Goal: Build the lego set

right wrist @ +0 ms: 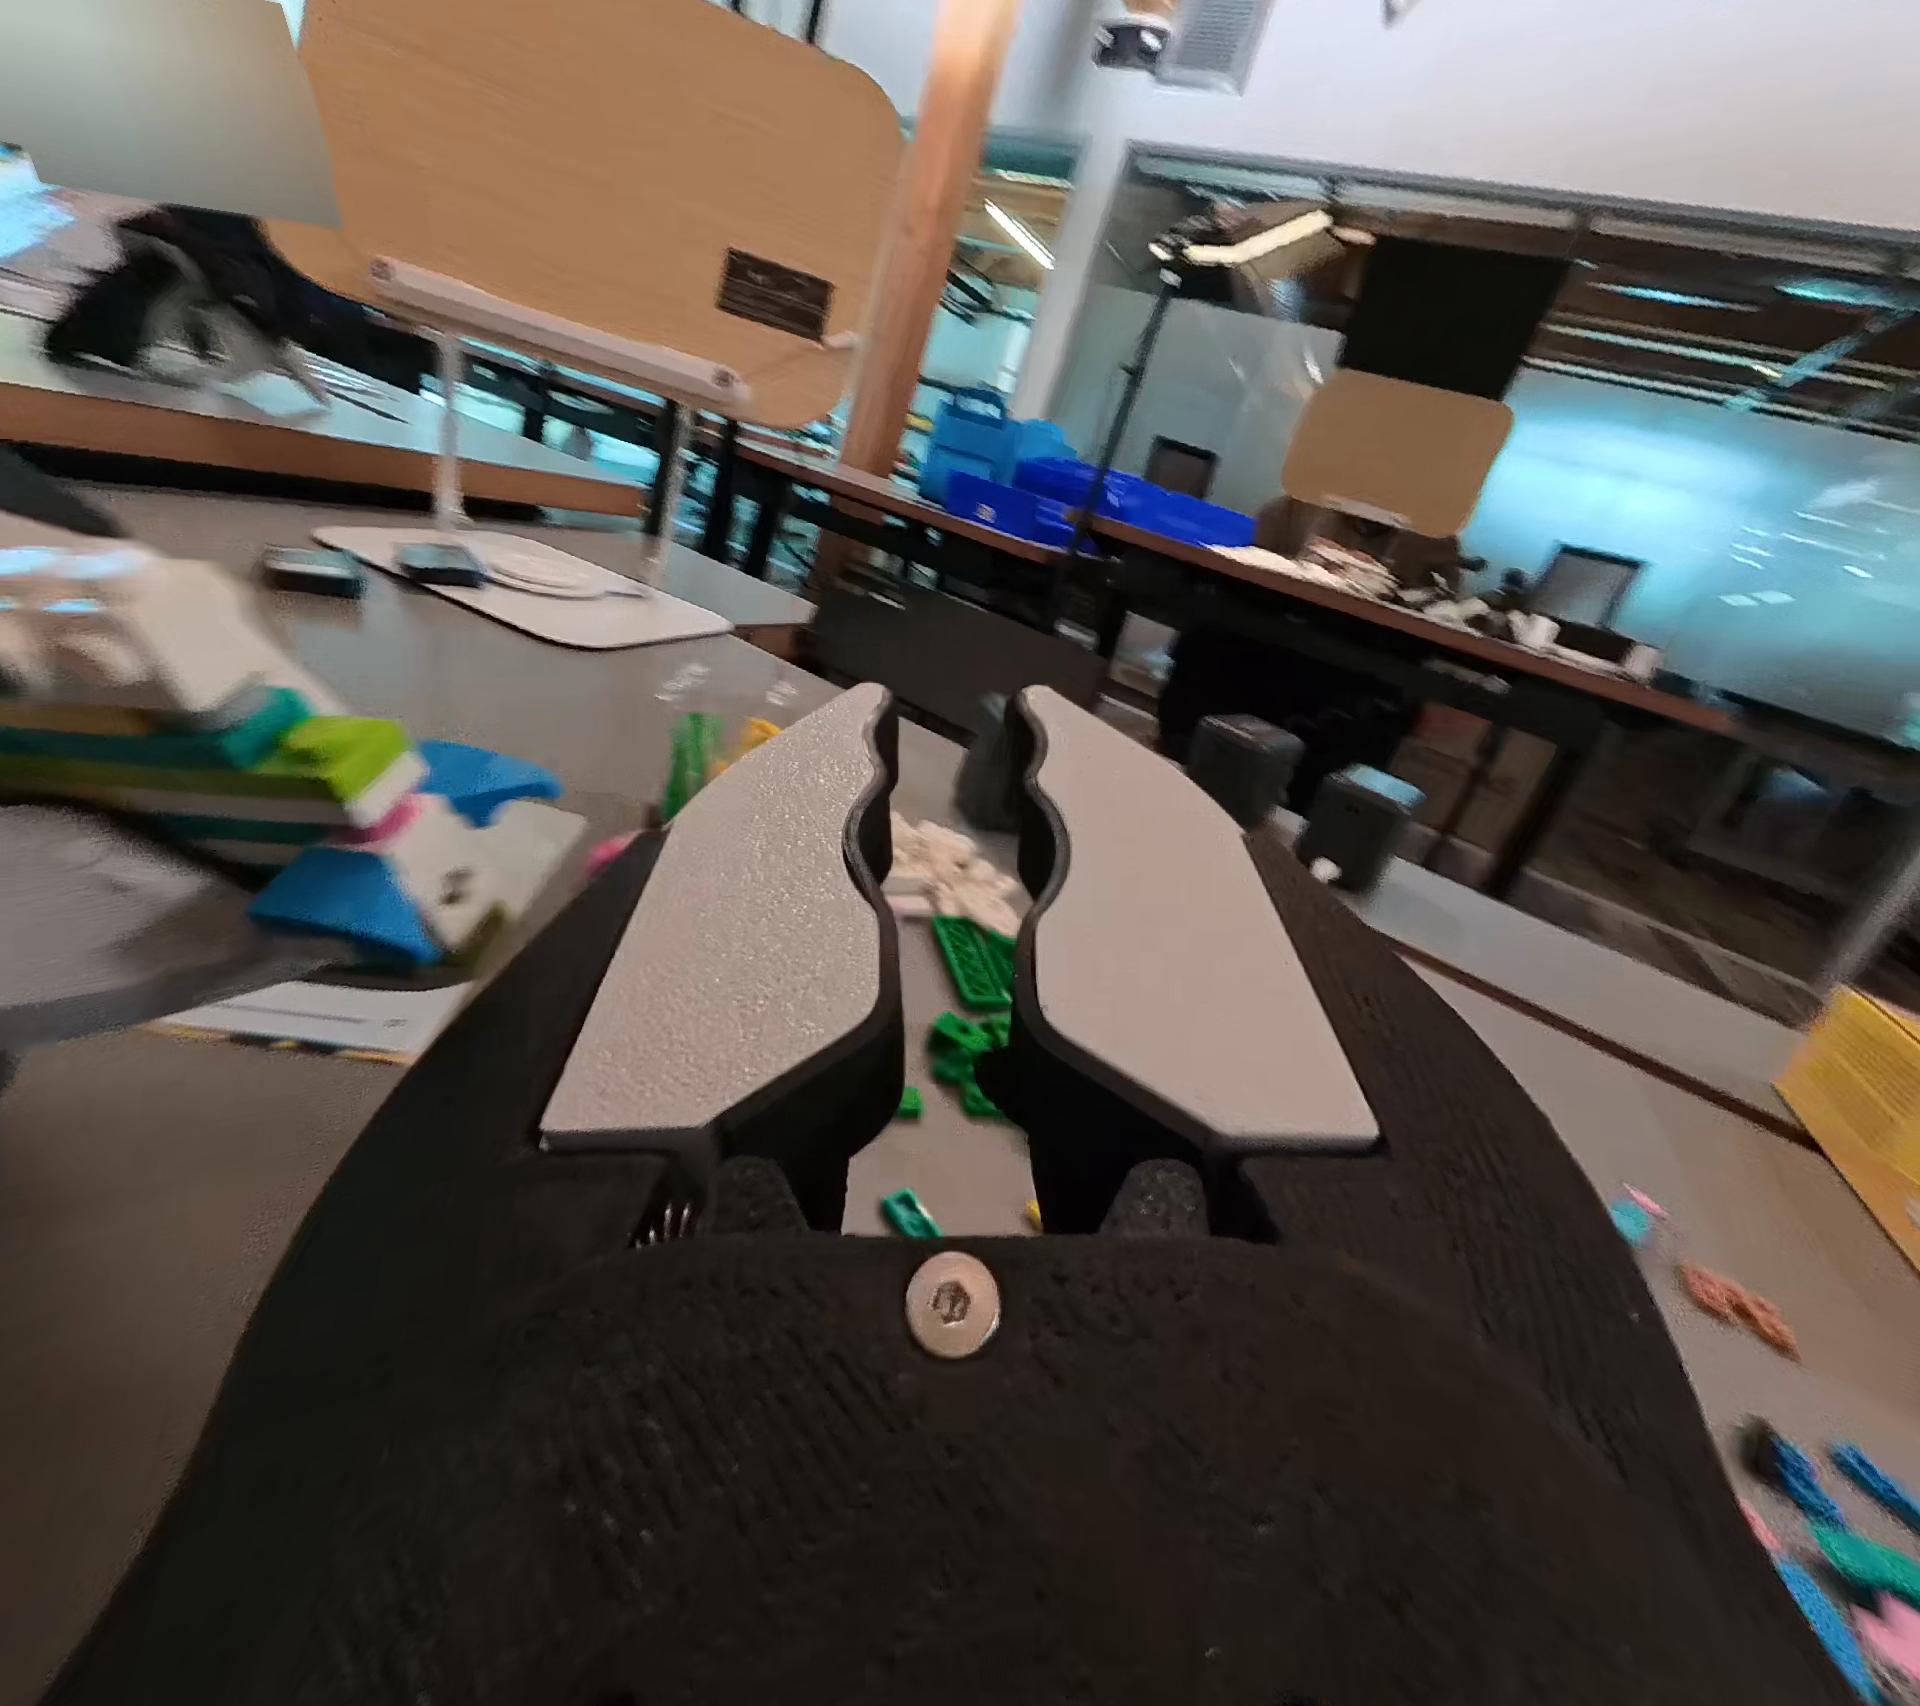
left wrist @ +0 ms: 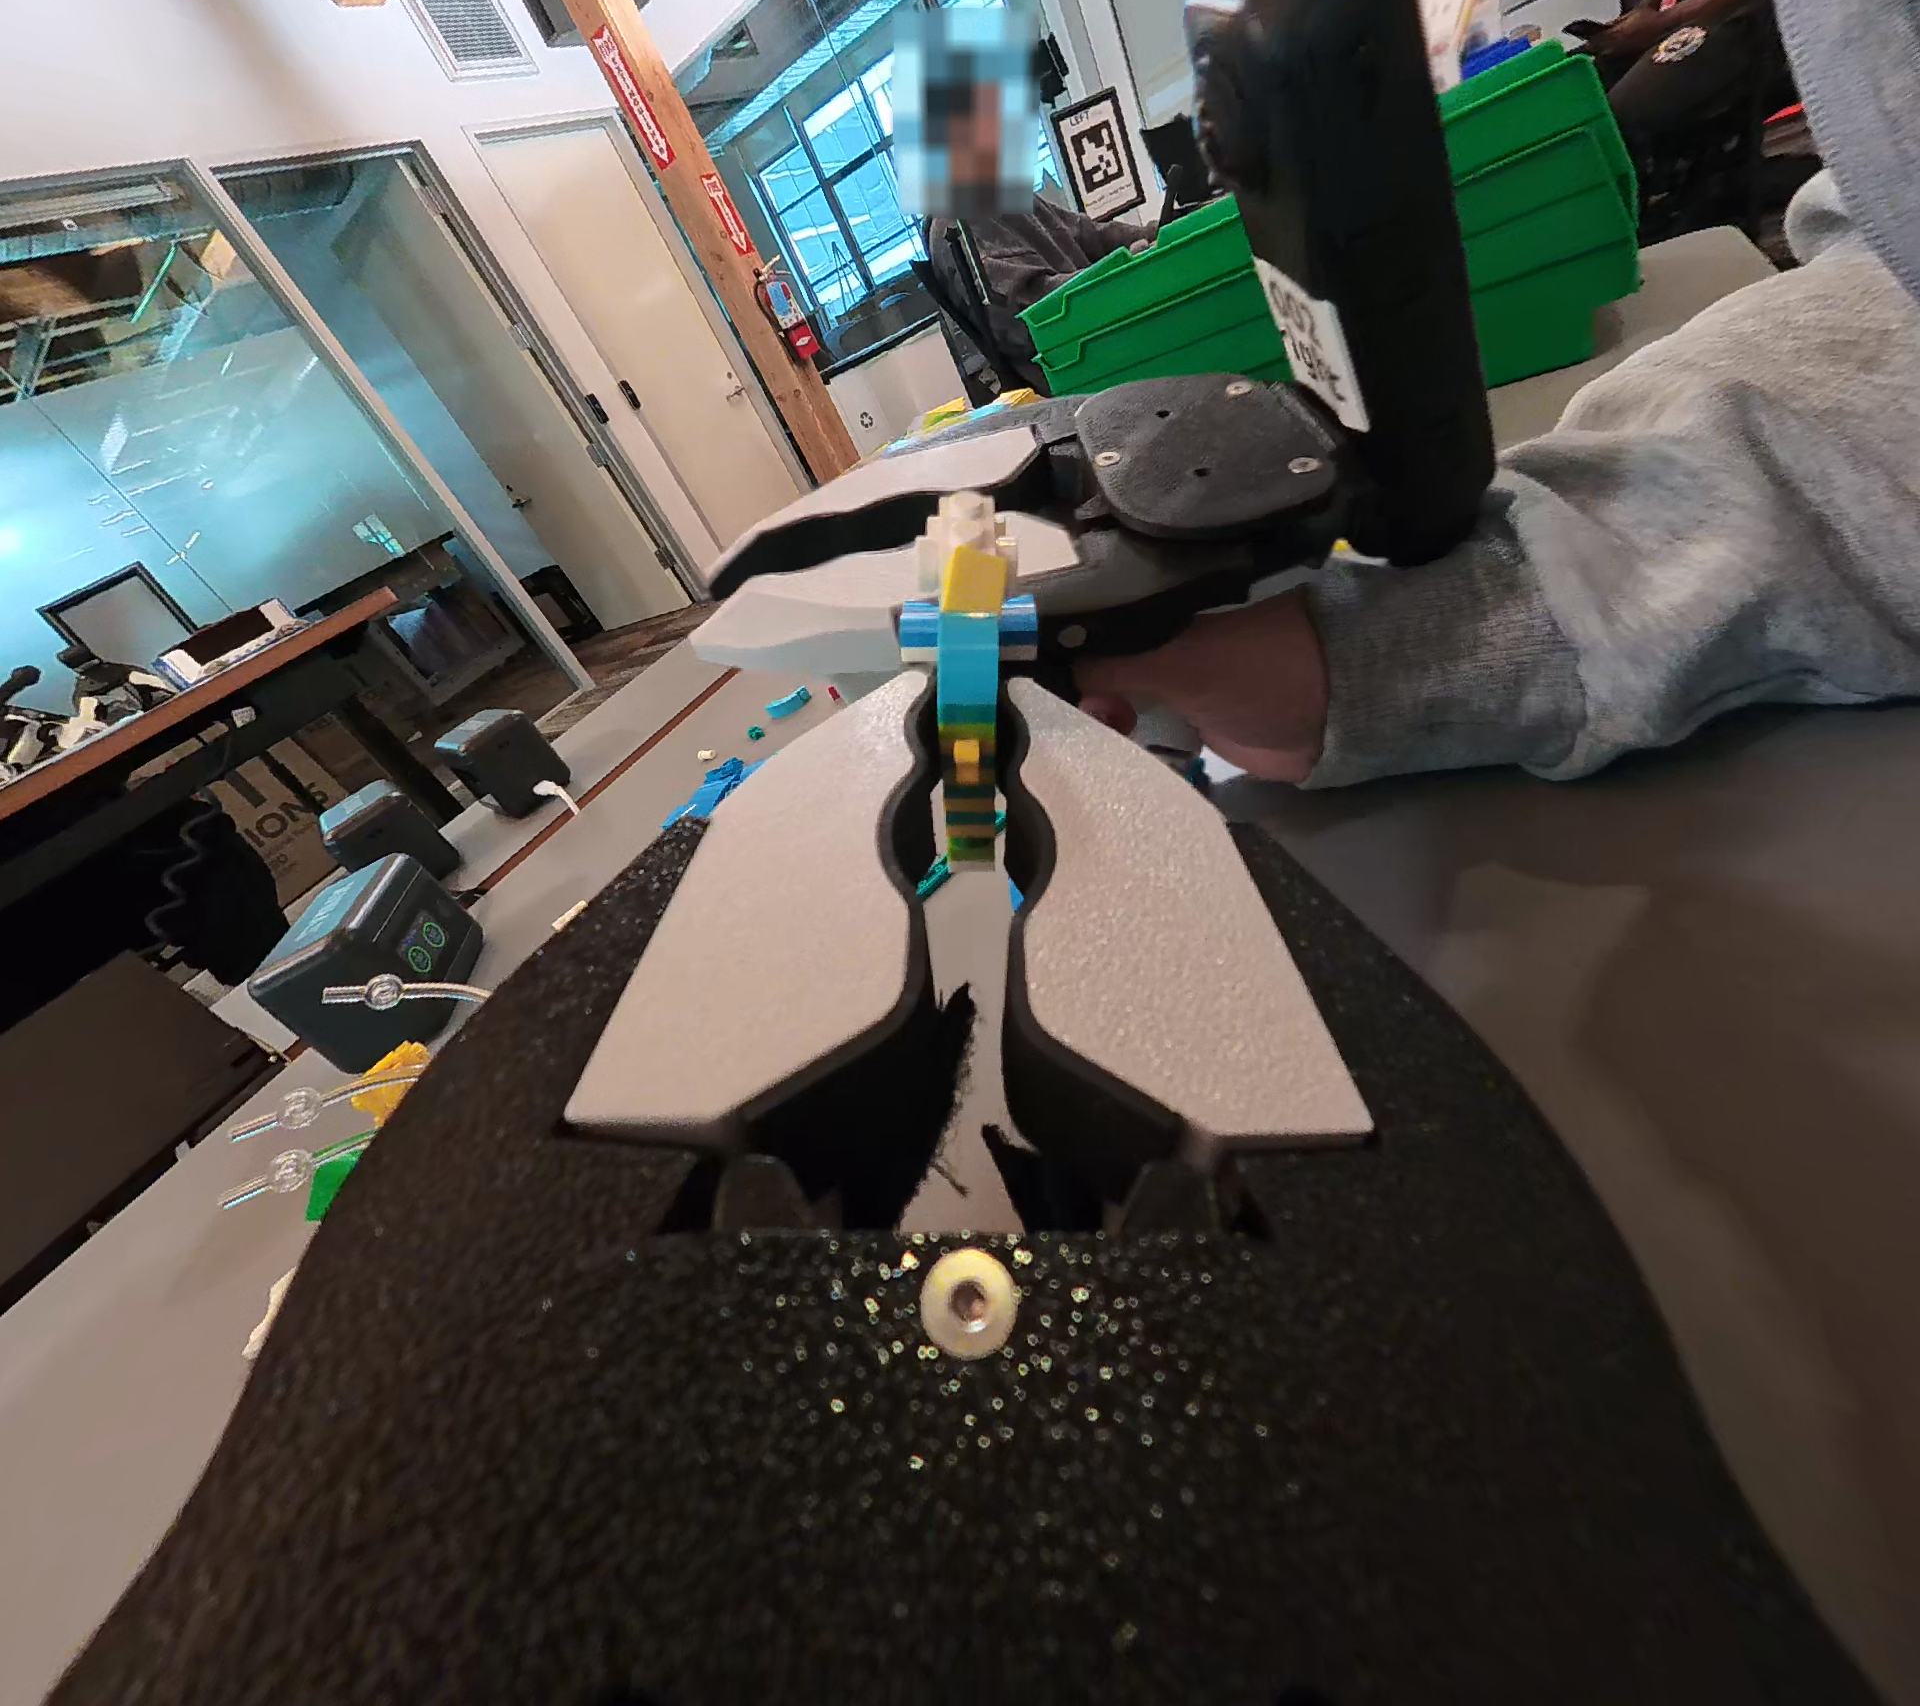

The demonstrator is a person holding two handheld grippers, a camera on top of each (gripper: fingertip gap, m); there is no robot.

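My left gripper point(left wrist: 966, 700) is shut on a small lego build point(left wrist: 968, 638) of stacked blue, yellow, green and white layers, held edge-on with its white and yellow top above the fingertips. My right gripper point(left wrist: 717, 612) lies just behind that top, fingers pointing left, held by a hand in a grey sleeve. In the right wrist view my right gripper point(right wrist: 954, 700) is partly open and empty. The build point(right wrist: 343, 783) shows blurred at its left. Green pieces point(right wrist: 971, 955) and white pieces point(right wrist: 951, 867) lie on the table beyond its fingers.
Green bins point(left wrist: 1538, 222) stand at the back of the grey table point(left wrist: 1558, 929). Dark power packs point(left wrist: 364, 950) sit at the left edge. A yellow box point(right wrist: 1860, 1085) and loose blue pieces point(right wrist: 1818, 1500) lie at the right. People sit behind the bins.
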